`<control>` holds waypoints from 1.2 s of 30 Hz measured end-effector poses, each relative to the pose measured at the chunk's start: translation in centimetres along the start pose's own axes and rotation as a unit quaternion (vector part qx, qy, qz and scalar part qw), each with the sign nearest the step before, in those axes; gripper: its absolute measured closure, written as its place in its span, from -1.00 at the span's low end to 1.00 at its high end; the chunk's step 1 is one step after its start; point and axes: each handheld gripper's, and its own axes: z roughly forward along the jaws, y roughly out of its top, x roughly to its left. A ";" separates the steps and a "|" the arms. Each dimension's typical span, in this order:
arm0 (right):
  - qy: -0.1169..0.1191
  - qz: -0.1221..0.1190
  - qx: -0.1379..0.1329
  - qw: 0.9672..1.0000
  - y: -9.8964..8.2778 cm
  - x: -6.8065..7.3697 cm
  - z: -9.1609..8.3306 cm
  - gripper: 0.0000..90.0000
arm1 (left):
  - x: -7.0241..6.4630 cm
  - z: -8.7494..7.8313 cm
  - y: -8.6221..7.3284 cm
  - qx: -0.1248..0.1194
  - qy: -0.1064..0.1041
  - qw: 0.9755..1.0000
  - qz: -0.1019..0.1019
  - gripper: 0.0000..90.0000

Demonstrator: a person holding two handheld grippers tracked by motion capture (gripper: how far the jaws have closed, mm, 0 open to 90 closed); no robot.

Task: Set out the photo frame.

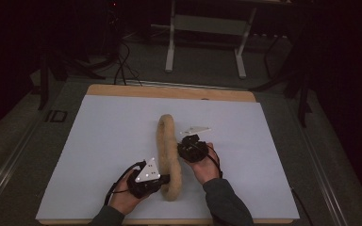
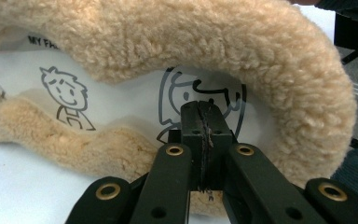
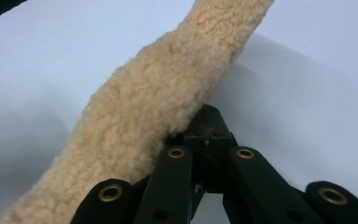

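With the left gripper (image 1: 162, 179) pinched on the printed white lining and the right gripper (image 1: 181, 149) pressed together at its edge, the tan, curly-piled fleece item (image 1: 168, 155), lying rolled lengthwise at centre frame on the white sheet (image 1: 99, 141), is judged only partly folded.

Tan fleece cover (image 2: 223, 51) with white cartoon-printed lining (image 2: 121, 95), on a white sheet (image 1: 99, 141).

Fleece band (image 1: 168, 155) lengthwise on table (image 1: 99, 141), left gripper (image 1: 162, 179) at its near end, right gripper (image 1: 181, 149) apparently touching mid-length
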 end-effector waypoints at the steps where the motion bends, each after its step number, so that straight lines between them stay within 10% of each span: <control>1: 0.002 -0.001 0.002 1.000 0.1 0.0 0.0 1.00 | 0.0 0.1 0.0 -0.001 0.000 1.000 0.000 1.00; 36: 0.020 -0.055 0.037 0.998 1.1 0.0 -0.1 1.00 | 0.4 1.7 1.6 -0.017 0.046 0.999 -0.008 1.00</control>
